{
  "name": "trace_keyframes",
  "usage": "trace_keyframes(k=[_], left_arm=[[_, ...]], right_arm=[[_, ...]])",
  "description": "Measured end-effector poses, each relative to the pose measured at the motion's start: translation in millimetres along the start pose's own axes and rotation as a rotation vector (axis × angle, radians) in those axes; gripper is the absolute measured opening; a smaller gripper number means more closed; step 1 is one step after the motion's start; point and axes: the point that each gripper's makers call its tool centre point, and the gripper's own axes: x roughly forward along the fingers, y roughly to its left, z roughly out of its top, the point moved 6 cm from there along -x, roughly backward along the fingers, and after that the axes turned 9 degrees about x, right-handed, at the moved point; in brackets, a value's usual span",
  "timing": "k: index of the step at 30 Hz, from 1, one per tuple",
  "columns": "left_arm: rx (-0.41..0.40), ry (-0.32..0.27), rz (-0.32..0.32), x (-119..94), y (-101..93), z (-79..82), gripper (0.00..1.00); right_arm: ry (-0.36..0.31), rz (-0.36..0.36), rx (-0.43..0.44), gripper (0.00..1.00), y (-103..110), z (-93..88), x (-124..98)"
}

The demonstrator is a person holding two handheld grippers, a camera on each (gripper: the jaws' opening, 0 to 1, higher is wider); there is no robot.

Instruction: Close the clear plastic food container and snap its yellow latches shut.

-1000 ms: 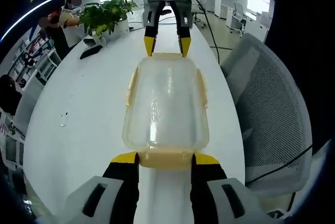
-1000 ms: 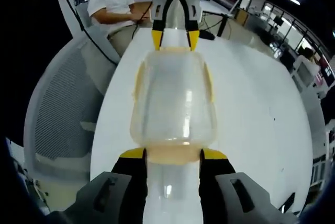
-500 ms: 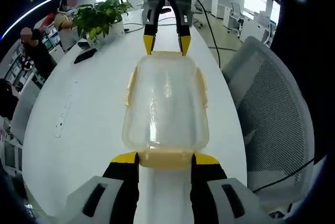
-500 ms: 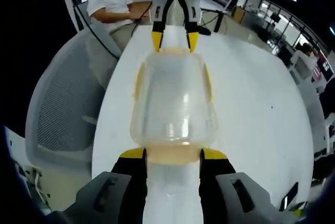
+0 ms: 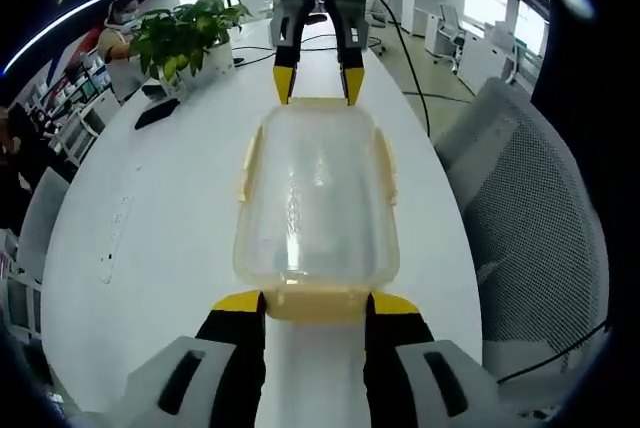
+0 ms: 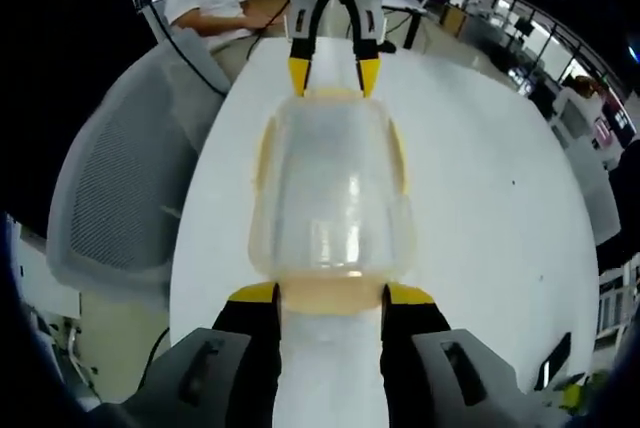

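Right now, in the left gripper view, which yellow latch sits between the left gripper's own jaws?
The end latch at the container's near short end, between the left gripper's yellow tips. The side latches run along the long edges.

Can't really tell if the end latches on the clear container (image 5: 316, 203) are snapped down; the near end latch (image 5: 318, 301) sits between the left gripper (image 5: 316, 306) jaws and looks soft. Same from the right gripper (image 6: 330, 298): its near latch (image 6: 330, 294) is a pale blur. The mesh chair (image 5: 545, 218) is cut off at the right. The seated person (image 6: 215, 3) is cropped at the far edge.
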Motion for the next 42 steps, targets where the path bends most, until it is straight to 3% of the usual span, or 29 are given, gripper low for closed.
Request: trace_keyframes(k=[21,42], left_arm=[[-0.021,0.007,0.0,34.5,14.8,18.9,0.32],[-0.03,0.045,-0.009,53.1,19.4,16.8,0.32]], right_arm=[[0.037,0.015,-0.015,0.35,-23.7,-34.3,-3.0],[0.091,0.04,-0.035,0.36,-35.2,-47.1,11.8]])
